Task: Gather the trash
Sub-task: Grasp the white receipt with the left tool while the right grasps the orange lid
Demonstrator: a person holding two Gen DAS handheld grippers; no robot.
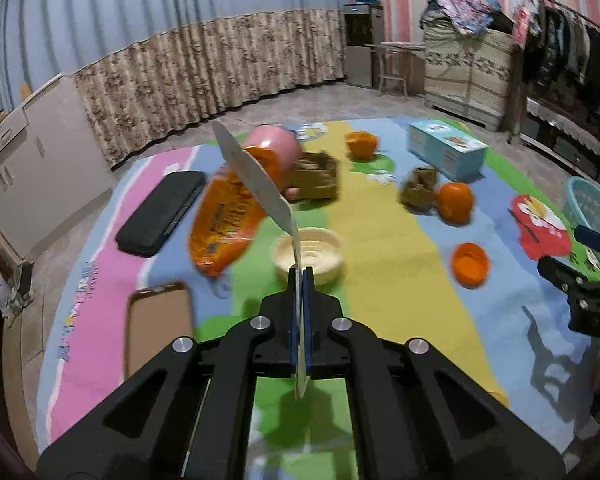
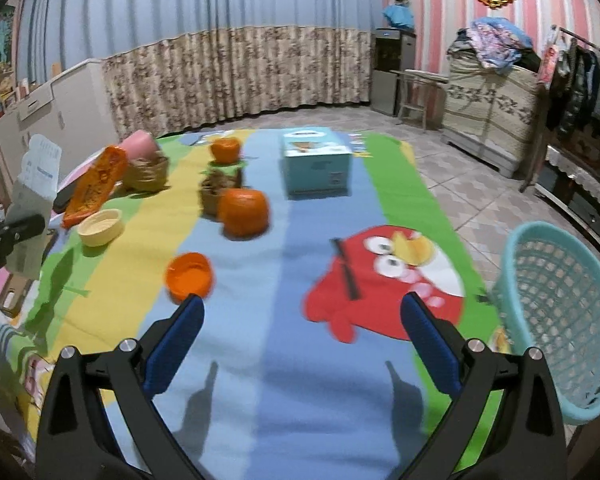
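Observation:
My left gripper (image 1: 300,276) is shut on a thin white paper card (image 1: 256,176) and holds it edge-on above the colourful mat; the card also shows at the far left of the right wrist view (image 2: 36,184). My right gripper (image 2: 302,312) is open and empty, low over the blue stripe of the mat. A teal mesh basket (image 2: 560,320) stands at the mat's right edge, right of my right gripper; it also shows in the left wrist view (image 1: 592,208). An orange snack bag (image 1: 220,228) lies on the mat beyond the card.
On the mat (image 2: 228,208) lie orange cups (image 2: 244,212) (image 2: 190,276), a cream lid (image 1: 308,256), a pink cup (image 1: 278,144), brown paper wads (image 1: 418,186), a blue tissue box (image 2: 316,160), a black case (image 1: 160,212) and a phone case (image 1: 160,320). Cabinets and a clothes rack line the walls.

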